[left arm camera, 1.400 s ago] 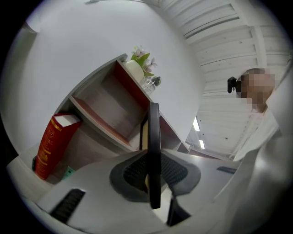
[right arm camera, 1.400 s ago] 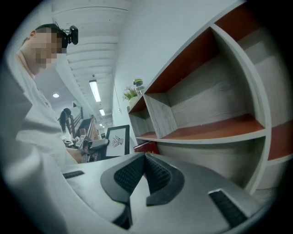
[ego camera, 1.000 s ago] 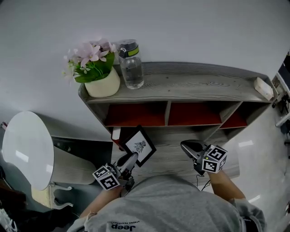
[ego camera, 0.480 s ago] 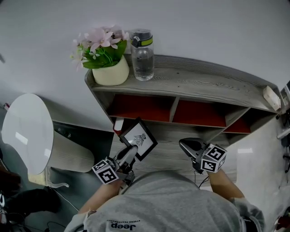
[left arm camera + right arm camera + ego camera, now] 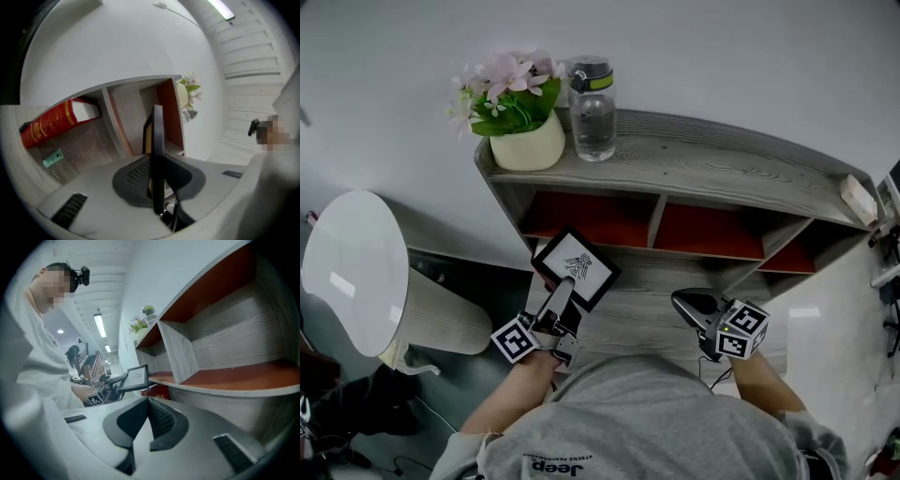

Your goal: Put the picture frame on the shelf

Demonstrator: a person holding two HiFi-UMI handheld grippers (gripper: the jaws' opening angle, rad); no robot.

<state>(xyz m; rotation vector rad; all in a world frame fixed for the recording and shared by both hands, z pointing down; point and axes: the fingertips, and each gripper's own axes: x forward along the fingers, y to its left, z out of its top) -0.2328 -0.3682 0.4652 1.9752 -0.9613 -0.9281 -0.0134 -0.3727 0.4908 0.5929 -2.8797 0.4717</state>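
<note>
The left gripper (image 5: 562,292), clamped on the black picture frame's (image 5: 576,266) edge, holds it just before the grey wooden shelf's (image 5: 722,173) left cubby, seemingly tilted; the right gripper (image 5: 686,303) hangs closed, empty.

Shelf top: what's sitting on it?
A pot of pink flowers, a clear water bottle beside it, a small pale block at the far right end. The flowers hide the shelf top behind them.
</note>
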